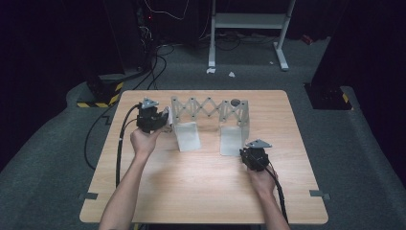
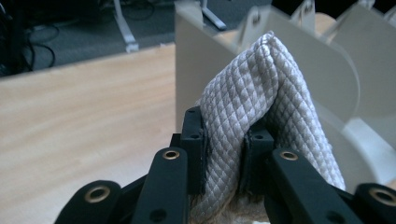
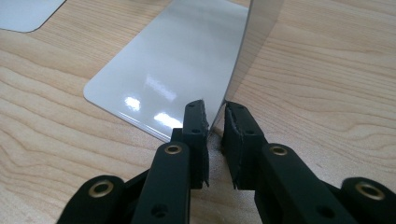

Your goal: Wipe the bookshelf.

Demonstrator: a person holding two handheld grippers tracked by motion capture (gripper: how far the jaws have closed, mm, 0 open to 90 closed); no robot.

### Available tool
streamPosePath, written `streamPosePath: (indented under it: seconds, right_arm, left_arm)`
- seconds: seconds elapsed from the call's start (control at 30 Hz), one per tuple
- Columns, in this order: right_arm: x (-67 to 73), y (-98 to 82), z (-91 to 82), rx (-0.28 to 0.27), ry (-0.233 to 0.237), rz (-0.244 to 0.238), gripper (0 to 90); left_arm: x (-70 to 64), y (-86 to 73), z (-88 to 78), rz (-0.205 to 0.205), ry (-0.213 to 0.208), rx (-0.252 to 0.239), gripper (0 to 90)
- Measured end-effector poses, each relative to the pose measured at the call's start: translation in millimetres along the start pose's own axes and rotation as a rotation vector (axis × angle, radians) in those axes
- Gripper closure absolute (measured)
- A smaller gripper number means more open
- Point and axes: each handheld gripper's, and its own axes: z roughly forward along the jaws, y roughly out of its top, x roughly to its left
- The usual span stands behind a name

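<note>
Quilted pale fabric — a folded cloth (image 2: 261, 116) — is pinched between the black jaws of the left gripper (image 2: 227, 140), raised just beside the left end of a white accordion rack (image 1: 210, 111) on the wooden table (image 1: 201, 191). The right gripper (image 3: 215, 116) clamps the edge of the rack's upright right panel (image 3: 261, 28) — its jaws nearly closed on the thin sheet.

Pale wooden table (image 1: 191, 191), grey carpet floor (image 1: 364, 158) around it, white metal frame (image 1: 249, 21) beyond its far edge, black cables (image 1: 158, 62) past its far left corner
</note>
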Motion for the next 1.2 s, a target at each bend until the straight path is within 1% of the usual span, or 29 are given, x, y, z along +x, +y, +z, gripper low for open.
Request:
streamPosePath:
  seconds: [0.03,0.07,0.1,0.13,0.17,0.2,0.23,0.27,0.3,0.37,0.4,0.43,0.5,0.6,0.63,0.67,0.7,0.73,0.77,0.83,0.87,0.93,0.97,1.03,1.07,1.1,1.13,1.17,1.2]
  right_arm:
    - [0.0,0.0,0.0,0.0,0.0,0.0,79.2]
    - [-0.1,0.0,0.0,0.0,0.002,0.0,79.2]
    - [-0.1,0.0,0.0,0.0,0.002,0.0,79.2]
    - [-0.1,0.0,0.0,0.0,0.002,0.0,79.2]
    - [0.1,0.0,0.0,0.0,0.002,0.002,79.2]
    - [0.1,0.0,0.0,0.001,0.002,0.001,79.1]
    - [0.0,0.1,0.1,0.0,0.004,0.0,79.1]
    - [0.0,0.1,0.1,0.0,0.004,0.0,79.1]
    - [-0.1,0.2,0.2,0.0,0.005,0.0,79.0]
    - [-0.1,0.3,0.3,0.0,0.005,-0.002,78.9]
    - [0.0,0.4,0.4,0.0,0.005,-0.003,78.9]
    - [0.0,0.4,0.4,0.0,0.005,-0.003,78.9]
    - [0.0,0.5,0.5,0.0,0.005,-0.004,78.9]
    - [-0.1,0.4,0.4,0.0,0.006,-0.002,78.9]
    - [-0.1,0.4,0.4,0.0,0.006,-0.002,78.9]
    - [0.0,0.4,0.4,0.001,0.006,-0.001,78.9]
    - [0.0,0.4,0.4,0.001,0.006,-0.001,78.8]
    - [0.0,0.4,0.4,0.001,0.006,0.0,78.8]
    - [-0.1,0.4,0.5,0.0,0.007,0.0,78.8]
    - [-0.6,0.5,0.5,0.0,0.011,0.003,78.8]
    - [-0.6,0.5,0.5,0.0,0.011,0.003,78.8]
    - [-1.6,0.6,0.7,0.002,0.018,0.01,78.7]
    - [-1.6,0.6,0.7,0.001,0.018,0.01,78.7]
    - [-1.7,0.5,0.6,0.002,0.018,0.011,78.7]
    - [-1.7,0.6,0.7,0.001,0.018,0.011,78.7]
    - [-1.7,0.6,0.7,0.001,0.018,0.01,78.7]
    - [-1.7,0.6,0.7,0.001,0.018,0.01,78.7]
    - [-1.7,0.6,0.6,0.002,0.018,0.011,78.7]
    - [-1.7,0.5,0.6,0.002,0.019,0.012,78.7]
  left_arm:
    - [0.0,0.0,0.0,0.0,0.0,0.0,74.8]
    - [-2.1,-10.2,0.3,-0.008,-0.009,0.004,74.8]
    - [-2.1,-10.2,0.3,-0.008,-0.009,0.004,74.7]
    - [-4.3,-18.2,2.6,0.005,-0.007,0.026,74.6]
    - [-4.3,-18.2,2.6,0.005,-0.007,0.026,74.5]
    - [-7.3,-25.1,6.8,0.027,0.004,0.061,74.3]
    - [-9.3,-30.3,9.6,0.041,0.009,0.083,74.2]
    - [-9.3,-30.3,9.6,0.041,0.009,0.083,74.0]
    - [-9.9,-34.5,11.9,0.046,0.008,0.099,74.0]
    - [-8.5,-42.6,16.7,0.041,-0.008,0.139,74.0]
    - [-8.7,-46.7,19.0,0.045,-0.005,0.157,74.2]
    - [-8.6,-54.0,23.1,0.068,0.008,0.196,74.3]
    - [-6.7,-59.9,24.6,0.078,0.018,0.223,74.3]
    - [1.2,-65.8,20.7,0.055,0.042,0.226,74.3]
    - [1.2,-65.8,20.7,0.055,0.042,0.226,74.3]
    - [5.6,-67.6,17.7,0.043,0.058,0.226,74.3]
    - [12.1,-69.4,12.7,0.026,0.082,0.229,74.4]
    - [16.7,-70.3,9.0,-0.003,0.1,0.23,74.6]
    - [20.1,-70.7,5.8,-0.021,0.114,0.231,74.8]
    - [24.8,-71.7,0.9,-0.038,0.135,0.225,74.9]
    - [24.8,-71.7,0.9,-0.038,0.135,0.225,74.9]
    - [28.6,-73.7,-2.1,-0.048,0.151,0.228,74.9]
    - [33.5,-76.9,-3.9,-0.065,0.165,0.228,74.9]
    - [38.1,-80.1,-5.5,-0.094,0.182,0.23,74.9]
    - [39.9,-81.8,-6.8,-0.107,0.192,0.223,74.9]
    - [42.1,-83.4,-8.1,-0.118,0.203,0.222,74.8]
    - [42.1,-83.4,-8.1,-0.118,0.203,0.222,74.7]
    - [45.9,-86.9,-10.2,-0.143,0.228,0.218,74.6]
    - [45.9,-86.9,-10.2,-0.143,0.228,0.218,74.5]
